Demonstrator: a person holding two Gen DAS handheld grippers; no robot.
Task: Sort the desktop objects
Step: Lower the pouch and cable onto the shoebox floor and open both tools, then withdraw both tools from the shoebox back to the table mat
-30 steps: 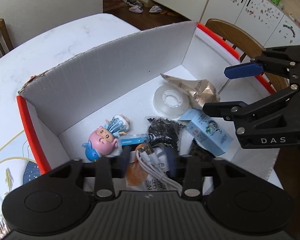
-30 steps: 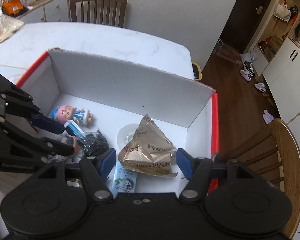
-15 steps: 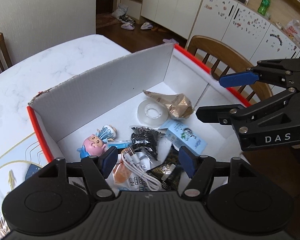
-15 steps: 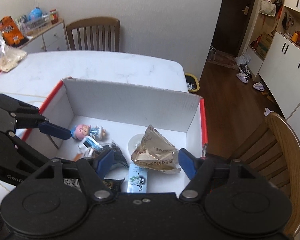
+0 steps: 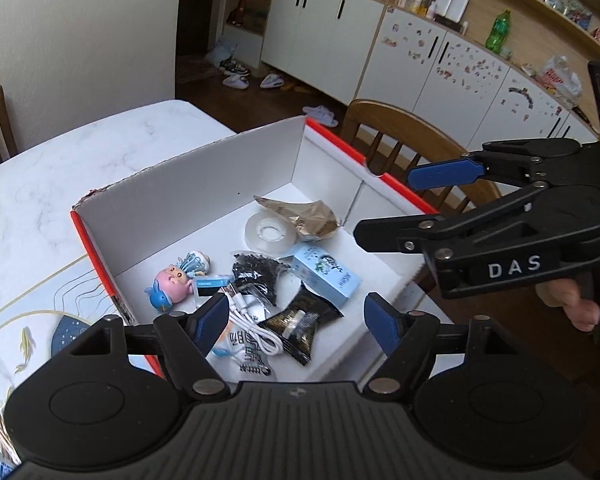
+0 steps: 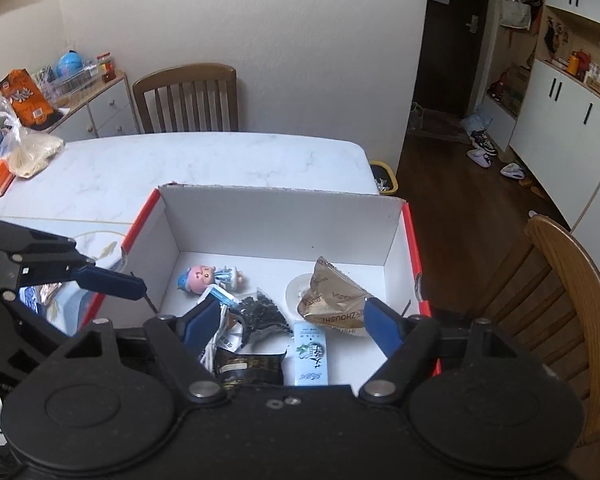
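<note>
A white cardboard box with red edges (image 5: 188, 188) (image 6: 276, 220) stands on the marble table and holds the sorted items: a pink-headed doll (image 5: 172, 280) (image 6: 204, 276), a tape roll (image 5: 270, 232), a gold foil packet (image 5: 312, 220) (image 6: 332, 300), a light blue carton (image 5: 326, 274) (image 6: 310, 354), black sachets (image 5: 300, 326) (image 6: 246, 368) and a white cable (image 5: 256, 330). My left gripper (image 5: 296, 320) (image 6: 112, 280) hovers open above the box's near left side, empty. My right gripper (image 6: 288, 320) (image 5: 396, 204) is open and empty over the box's right side.
Wooden chairs (image 6: 188, 96) (image 6: 556, 308) (image 5: 412, 136) stand around the table (image 6: 204, 160). A placemat with fish drawings (image 5: 24, 320) lies left of the box. Snack bags (image 6: 24, 96) sit on a sideboard at far left. White cupboards (image 5: 380, 48) line the back wall.
Both grippers have lifted up and away from the box, so the box looks smaller and more of the room shows. The left gripper's fingers have come out of the contents, open.
</note>
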